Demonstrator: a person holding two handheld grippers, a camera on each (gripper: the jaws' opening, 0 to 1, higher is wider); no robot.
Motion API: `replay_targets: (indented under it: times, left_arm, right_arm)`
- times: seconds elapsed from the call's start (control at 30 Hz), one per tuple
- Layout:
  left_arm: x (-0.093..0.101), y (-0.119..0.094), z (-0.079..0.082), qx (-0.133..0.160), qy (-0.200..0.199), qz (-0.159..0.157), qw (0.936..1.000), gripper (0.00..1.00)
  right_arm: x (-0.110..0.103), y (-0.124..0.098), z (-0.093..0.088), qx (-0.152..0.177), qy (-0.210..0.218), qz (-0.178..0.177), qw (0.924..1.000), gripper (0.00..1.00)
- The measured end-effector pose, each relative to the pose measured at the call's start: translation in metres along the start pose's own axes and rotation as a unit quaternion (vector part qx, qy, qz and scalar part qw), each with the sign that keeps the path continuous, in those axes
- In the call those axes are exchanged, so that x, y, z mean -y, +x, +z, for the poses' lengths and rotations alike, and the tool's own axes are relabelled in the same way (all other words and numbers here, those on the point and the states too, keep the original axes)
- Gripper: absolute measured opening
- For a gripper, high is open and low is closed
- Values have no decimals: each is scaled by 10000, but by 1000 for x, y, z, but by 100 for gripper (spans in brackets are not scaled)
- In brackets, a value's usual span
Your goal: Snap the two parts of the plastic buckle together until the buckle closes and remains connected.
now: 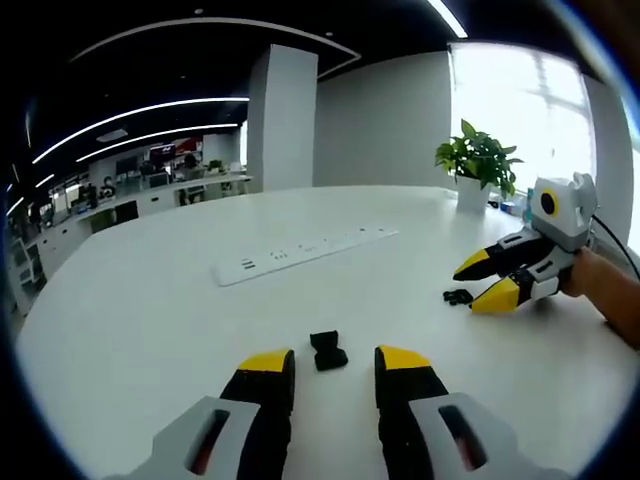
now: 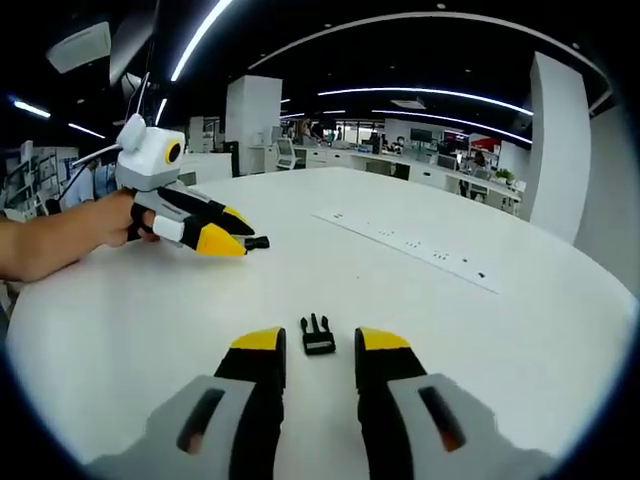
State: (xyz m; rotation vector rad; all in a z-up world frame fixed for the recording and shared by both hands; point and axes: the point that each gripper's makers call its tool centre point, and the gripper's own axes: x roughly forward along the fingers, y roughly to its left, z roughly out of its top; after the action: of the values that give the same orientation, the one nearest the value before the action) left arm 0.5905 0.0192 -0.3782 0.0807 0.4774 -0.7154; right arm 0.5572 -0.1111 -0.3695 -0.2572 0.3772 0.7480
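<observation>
Lying apart: black socket half [image 1: 328, 351], pronged half [image 2: 317, 335].

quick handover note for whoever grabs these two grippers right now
Left gripper: open, empty, just short of the socket half lying on the white table.
Right gripper: open, empty, just short of the pronged half on the table.
Done: nothing joined; both halves lie apart.
Left: pick up each half, line up prongs with socket, push until they click and hold.
</observation>
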Motion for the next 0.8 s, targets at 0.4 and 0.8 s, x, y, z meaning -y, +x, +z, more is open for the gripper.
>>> replay_targets:
  times: [0.4,0.8]
  left_arm:
    - [-9,-1,4,117,-46,47,9999,26]
    - [-7,2,0,-14,145,107,9998,21]
  right_arm:
    - [-4,0,-2,-44,23,71,10000,20]
    - [-6,2,-4,-81,108,151,9998,15]
